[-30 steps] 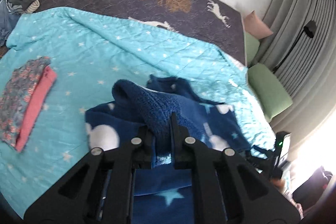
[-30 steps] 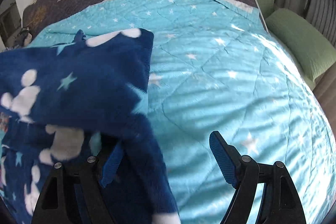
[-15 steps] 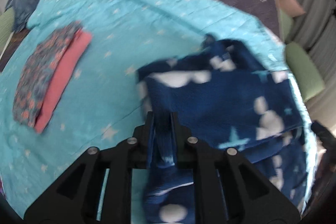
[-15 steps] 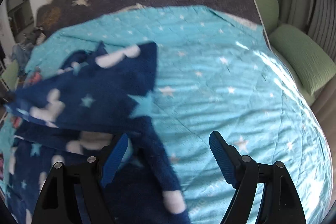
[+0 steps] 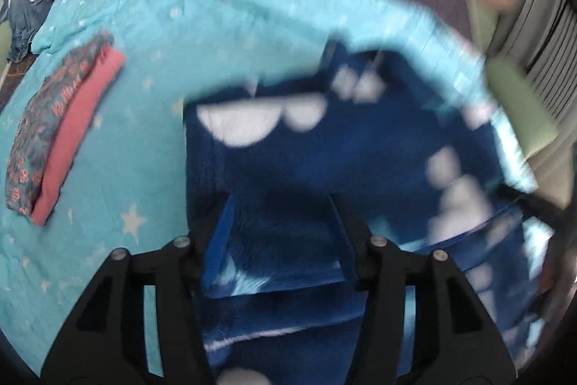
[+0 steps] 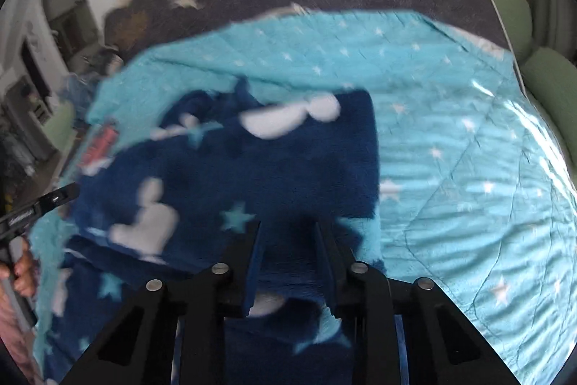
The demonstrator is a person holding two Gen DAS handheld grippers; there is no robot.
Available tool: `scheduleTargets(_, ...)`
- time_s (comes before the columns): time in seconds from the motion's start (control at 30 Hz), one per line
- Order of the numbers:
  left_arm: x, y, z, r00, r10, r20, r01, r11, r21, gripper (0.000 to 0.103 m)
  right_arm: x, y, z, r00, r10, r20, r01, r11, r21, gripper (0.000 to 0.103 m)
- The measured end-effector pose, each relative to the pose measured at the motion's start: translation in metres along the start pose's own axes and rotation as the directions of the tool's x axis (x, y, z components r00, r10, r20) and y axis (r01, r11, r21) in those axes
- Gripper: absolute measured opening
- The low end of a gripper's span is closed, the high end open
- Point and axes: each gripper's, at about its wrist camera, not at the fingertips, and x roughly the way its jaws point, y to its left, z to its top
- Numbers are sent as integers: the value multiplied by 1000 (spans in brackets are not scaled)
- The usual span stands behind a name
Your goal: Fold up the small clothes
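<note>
left claw is opening right now, its fingers sitting apart over the navy fleece garment — the fabric is under them, not pinched. right claw is closing in on a fold of that same fleece, which is lying on the turquoise star quilt on the bed, with a folded pink and floral pile sitting off to the side

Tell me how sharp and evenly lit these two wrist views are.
Left wrist view: heavy motion blur smears the navy fleece garment with white patches and the turquoise star-print quilt. Right wrist view: milder blur, worst at the left edge; bright window glare streaks the quilt's right side. Both show fisheye bending and dark corners.
</note>
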Motion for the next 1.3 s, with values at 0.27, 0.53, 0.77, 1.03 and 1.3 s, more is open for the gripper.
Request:
scheduleTargets(0.27,-39,-34,34,987,-80,139,68,993,93,63,-22,-2,31,982,190,10,-191,981,45,35)
scheduleTargets(0.53,46,-31,116,997,-66,27,67,995,-72,90,50,36,129,972,232,-35,-231,973,23,84)
scheduleTargets(0.77,70,-30,109,970,-240,-47,230,959,-166,10,111,15,128,912,397,-105,-366,902,231,5)
scheduleTargets(1.03,69,15,85,953,-304,7,293,910,-295,13,121,-34,106,906,410,-101,-361,876,319,8)
scheduleTargets(1.3,18,-19,114,936,-318,152,345,916,-205,21,64,-6,133,955,291,63,-298,935,194,33)
